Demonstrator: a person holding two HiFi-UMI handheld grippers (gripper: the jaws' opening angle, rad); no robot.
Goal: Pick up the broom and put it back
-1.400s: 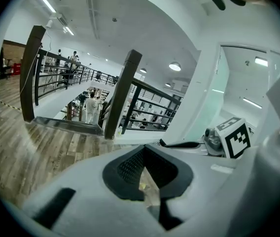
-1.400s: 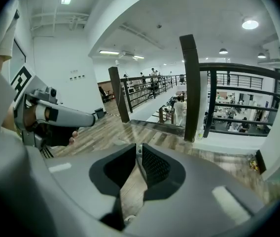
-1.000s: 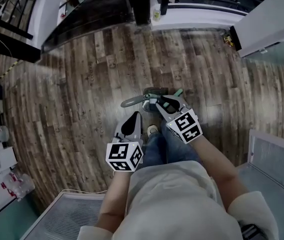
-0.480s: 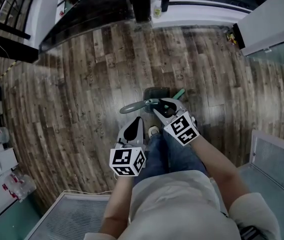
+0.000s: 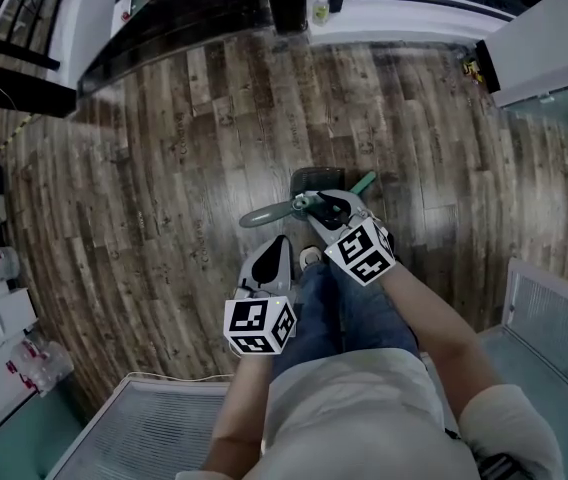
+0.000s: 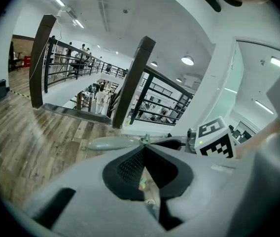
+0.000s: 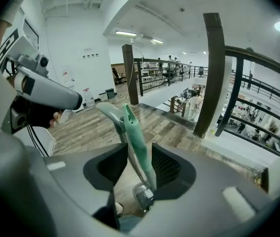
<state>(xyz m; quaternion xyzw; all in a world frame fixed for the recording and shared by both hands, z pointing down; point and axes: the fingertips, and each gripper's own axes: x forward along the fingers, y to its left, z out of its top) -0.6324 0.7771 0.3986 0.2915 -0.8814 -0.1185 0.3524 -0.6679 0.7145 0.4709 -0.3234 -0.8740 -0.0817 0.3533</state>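
Both of your hand-held grippers have sunk a little toward the floor (image 5: 154, 168) over the last second, and the right one's jaws have just been opening.

Take the dark pan (image 5: 314, 180) on the floor as your mark. Your left hand-held gripper (image 5: 279, 240) hangs below and left of the pan, apart from it. Its jaws are pressed together at the tips with nothing pinched. A grey handle (image 5: 264, 213) runs out leftward from the pan's near edge. The broom (image 5: 362, 183) shows as a green handle just right of the pan, slanting away up and to the right. Its near length passes under your right hand-held gripper (image 5: 322, 204), which sits just below the pan. In the right gripper view the green handle stands between the spread jaws, close to one pad and with a clear gap to the other, so nothing is clamped.

With the broom low beside the pan and your grip let go, the put-back looks as good as done. Whether the broom rests firmly cannot be told. What seems left is to draw your right hand-held gripper back clear of the handle without knocking it.
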